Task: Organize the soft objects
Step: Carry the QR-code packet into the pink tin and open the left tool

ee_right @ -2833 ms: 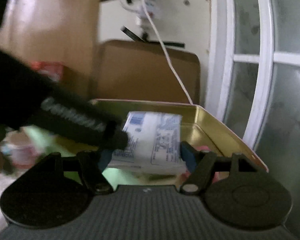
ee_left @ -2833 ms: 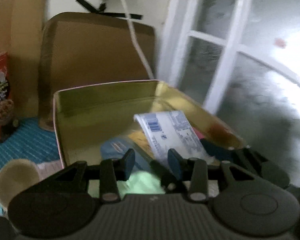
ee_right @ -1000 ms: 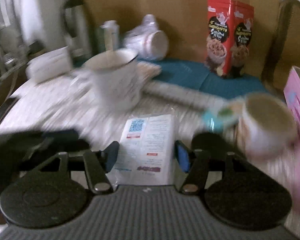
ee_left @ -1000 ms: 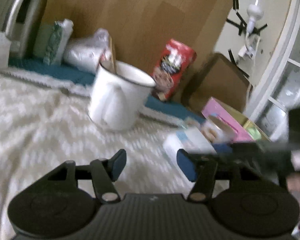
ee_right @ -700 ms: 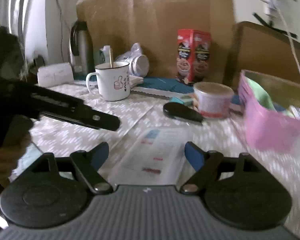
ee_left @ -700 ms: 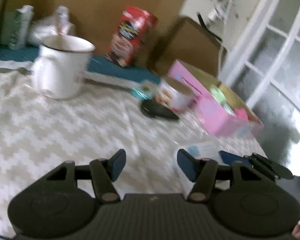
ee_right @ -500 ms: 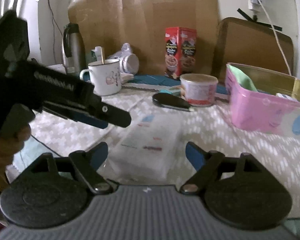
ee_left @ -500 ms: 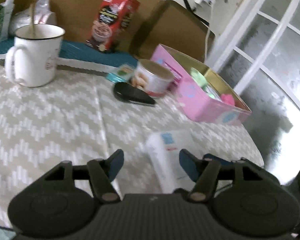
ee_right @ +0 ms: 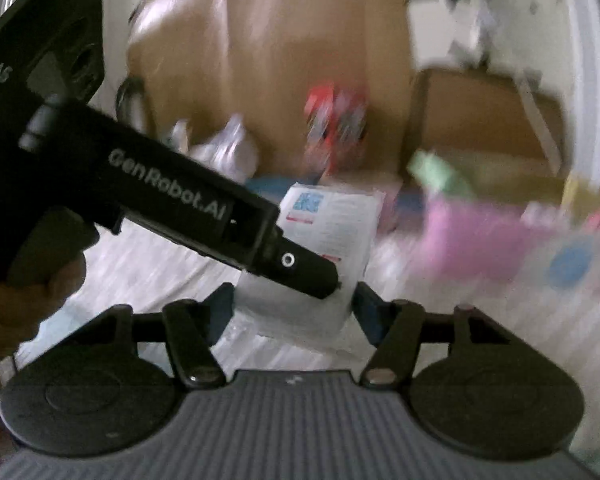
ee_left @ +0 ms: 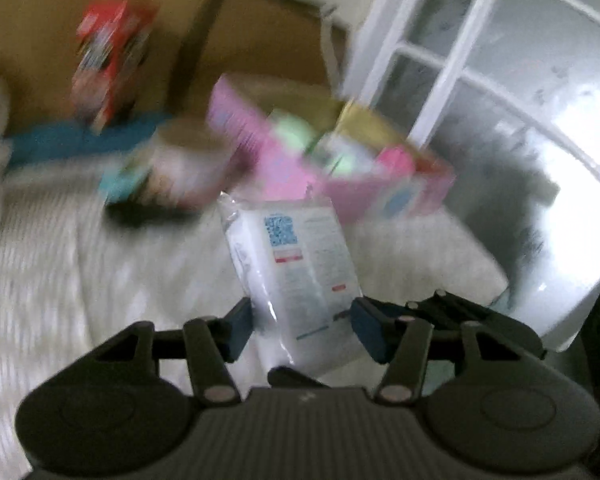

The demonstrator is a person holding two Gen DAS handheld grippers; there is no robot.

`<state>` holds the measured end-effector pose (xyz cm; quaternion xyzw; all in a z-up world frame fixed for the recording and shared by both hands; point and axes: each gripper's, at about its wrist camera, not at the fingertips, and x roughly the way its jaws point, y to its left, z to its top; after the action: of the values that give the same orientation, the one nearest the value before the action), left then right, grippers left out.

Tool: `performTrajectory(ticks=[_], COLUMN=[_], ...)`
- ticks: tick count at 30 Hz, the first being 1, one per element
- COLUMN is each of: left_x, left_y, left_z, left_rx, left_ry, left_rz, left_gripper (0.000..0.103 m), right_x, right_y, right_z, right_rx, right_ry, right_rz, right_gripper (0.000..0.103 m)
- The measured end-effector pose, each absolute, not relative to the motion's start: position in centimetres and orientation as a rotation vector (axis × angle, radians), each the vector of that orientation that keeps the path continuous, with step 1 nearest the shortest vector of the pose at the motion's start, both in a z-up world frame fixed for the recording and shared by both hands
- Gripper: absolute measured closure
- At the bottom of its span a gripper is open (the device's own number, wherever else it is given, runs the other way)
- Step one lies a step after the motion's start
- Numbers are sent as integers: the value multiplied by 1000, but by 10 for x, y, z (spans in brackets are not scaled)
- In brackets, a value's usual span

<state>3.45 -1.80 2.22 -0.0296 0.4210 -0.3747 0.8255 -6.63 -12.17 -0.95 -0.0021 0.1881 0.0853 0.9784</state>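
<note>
We note the white packet (ee_left: 296,264), half a second ago lying flat on the bench, now tilts up between both tools. Left tool (ee_left: 300,326) and right tool (ee_right: 294,306) are closing around it; contact unclear. Pink box (ee_left: 284,168) waits behind.

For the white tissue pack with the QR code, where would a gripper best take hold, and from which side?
Probably across the tissue pack's two long edges at its near end, coming in along its length from the camera side. It is flat and narrow enough to sit between the left hand-held gripper's closing pads, with its printed face up.

one packet (ee_left: 300,264), perhaps one pink box (ee_left: 284,168)
</note>
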Motion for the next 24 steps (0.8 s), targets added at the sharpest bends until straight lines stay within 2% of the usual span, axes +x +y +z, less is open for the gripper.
performTrajectory(ticks=[4,7,13,15,17,18,24], left_x=[58,87,177,204,219,223,210], left_y=[-59,-104,-179,-191,-195,-196,-164], left_z=[73,96,74,61,55,54,71], left_rx=[-10,47,35,-11,-30,-29,-82], left_ry=[765,681,768,822,817,797,681], left_rz=[-854,-876,-799,-752,-693,-660,-644], left_gripper=[49,48,42,30,22,22,23], right_x=[-41,2,107,131,138,137,79], right_y=[-162,-201,-271,-280,-283,-285,-294], right_z=[25,37,34,31,31,31,29], right_rx=[-38,-13,189,200,177,182,252], right_ry=[271,306,548,585,561,545,376], right_rz=[85,52,64,29,-45,-60,-114], right_gripper=[35,35,33,27,20,17,18])
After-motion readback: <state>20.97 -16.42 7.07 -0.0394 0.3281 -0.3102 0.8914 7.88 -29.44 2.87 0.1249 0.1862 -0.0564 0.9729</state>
